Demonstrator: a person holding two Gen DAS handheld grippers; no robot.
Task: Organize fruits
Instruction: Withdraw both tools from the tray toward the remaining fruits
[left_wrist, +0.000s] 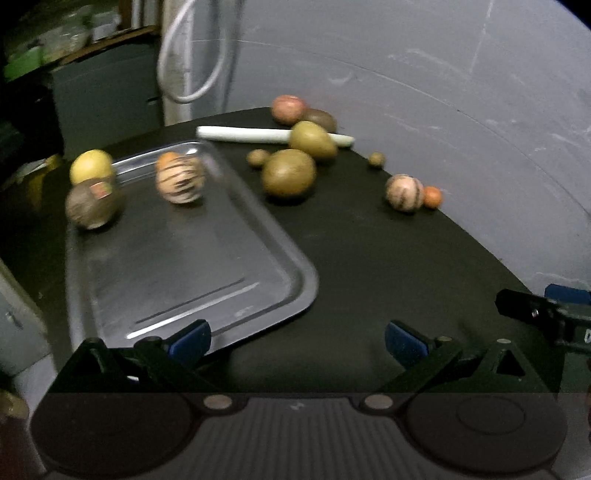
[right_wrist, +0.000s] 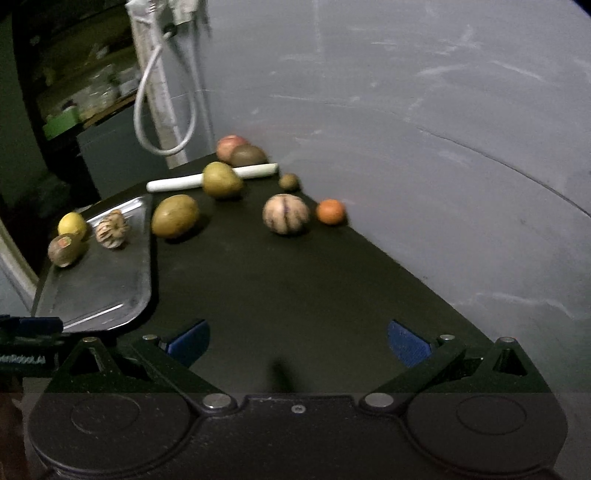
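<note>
Left tongs (left_wrist: 297, 343) and right tongs (right_wrist: 298, 341): both spread, empty, low over the black tabletop (right_wrist: 277, 280). Metal tray (left_wrist: 192, 258), left of frame, carries a striped fruit (left_wrist: 180, 178), a brown stickered fruit (left_wrist: 92, 205) and a yellow fruit (left_wrist: 91, 166). Remaining fruits lie loose at upper centre, including a striped fruit (right_wrist: 285, 213) beside a small orange (right_wrist: 330, 211).

Lying on a metal tray (left_wrist: 288, 266) at its far end: a yellow lemon (left_wrist: 91, 166), a brownish fruit with a sticker (left_wrist: 92, 206) just in front of it, and a striped cream fruit (left_wrist: 180, 179) beside them. Sitting loose on the dark table (left_wrist: 369, 258), right of the tray: two large green-brown fruits (left_wrist: 289, 178) (left_wrist: 312, 139), a second striped fruit (left_wrist: 404, 192) touching a small orange one (left_wrist: 432, 196), two tiny brown ones (left_wrist: 258, 157) (left_wrist: 376, 159). Resting at the far edge: a reddish fruit (left_wrist: 288, 108) against a dark brown one (left_wrist: 322, 119).
</note>
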